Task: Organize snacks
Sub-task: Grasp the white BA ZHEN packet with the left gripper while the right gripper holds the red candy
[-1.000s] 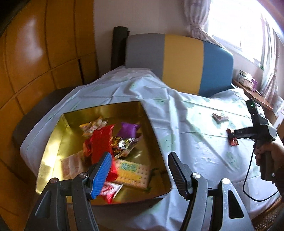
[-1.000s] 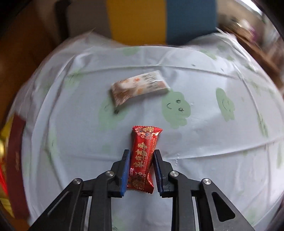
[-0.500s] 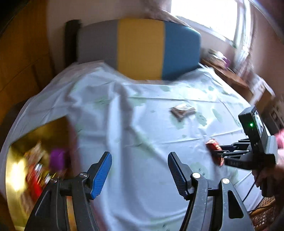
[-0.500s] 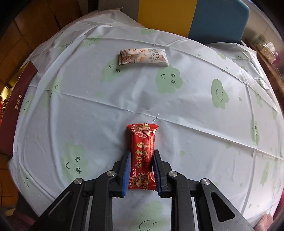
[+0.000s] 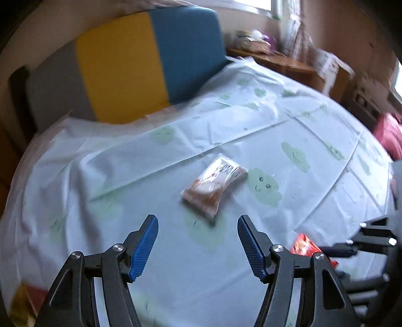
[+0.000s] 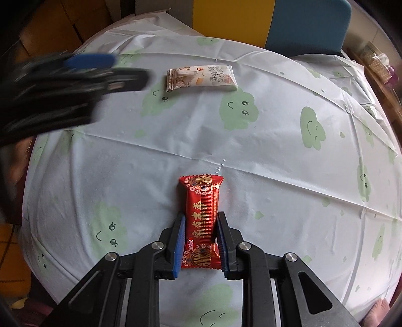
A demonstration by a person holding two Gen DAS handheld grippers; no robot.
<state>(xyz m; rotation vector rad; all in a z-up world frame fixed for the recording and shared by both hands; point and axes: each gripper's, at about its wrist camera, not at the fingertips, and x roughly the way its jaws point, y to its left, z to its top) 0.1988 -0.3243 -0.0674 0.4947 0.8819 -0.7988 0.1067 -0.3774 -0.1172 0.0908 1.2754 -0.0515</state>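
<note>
Since a second ago the left gripper has swung away from the gold box to hang wide open and empty just short of the white packet. Near that packet, the right gripper pinches the red packet against the tablecloth. Both snacks remain unboxed.

Both wrist fisheyes look steeply down, close over the table, facing its far edge and the striped chair. Shared: white snack packet, red snack packet, cloth.
</note>
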